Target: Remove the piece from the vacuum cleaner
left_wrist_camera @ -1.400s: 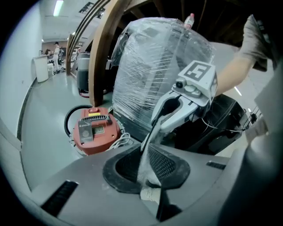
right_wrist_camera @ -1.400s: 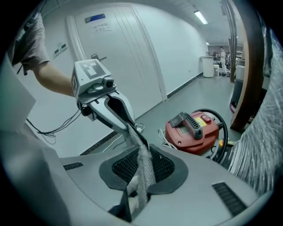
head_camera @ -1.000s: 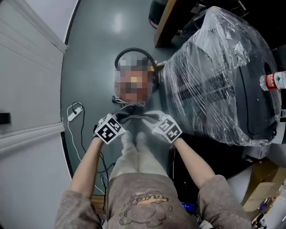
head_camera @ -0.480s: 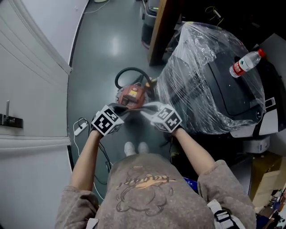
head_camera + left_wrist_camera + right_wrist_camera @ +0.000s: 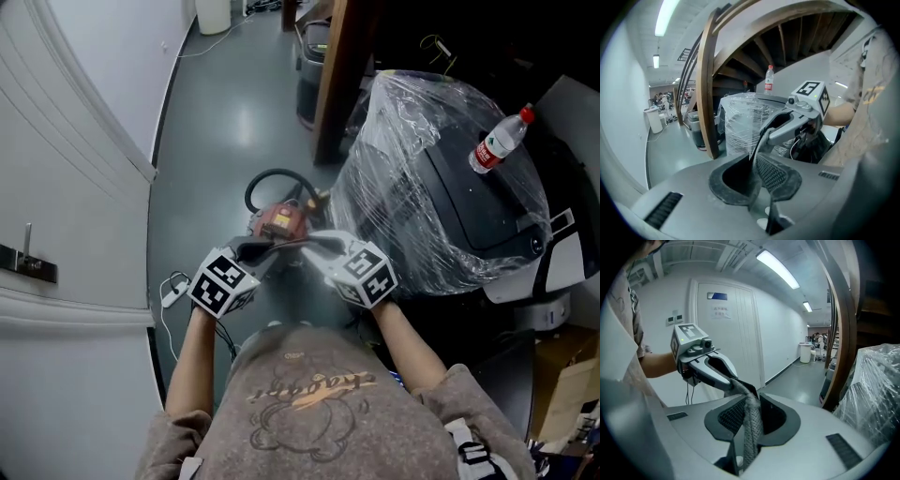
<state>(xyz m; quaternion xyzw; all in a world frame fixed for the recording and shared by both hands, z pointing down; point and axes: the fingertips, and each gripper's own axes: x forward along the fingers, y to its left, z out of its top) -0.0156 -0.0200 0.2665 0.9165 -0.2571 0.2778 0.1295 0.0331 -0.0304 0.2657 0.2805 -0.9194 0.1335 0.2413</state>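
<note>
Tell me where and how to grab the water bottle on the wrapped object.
Take the water bottle around its labelled middle, coming in level from the side. It stands upright, cap up, on the plastic-wrapped object, and its round, slim body should offer the jaws two opposite sides.

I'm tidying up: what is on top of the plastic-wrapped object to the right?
A water bottle with a red cap and label sits on the dark top of the plastic-wrapped object. The folds of the wrap hide the details lower down.
</note>
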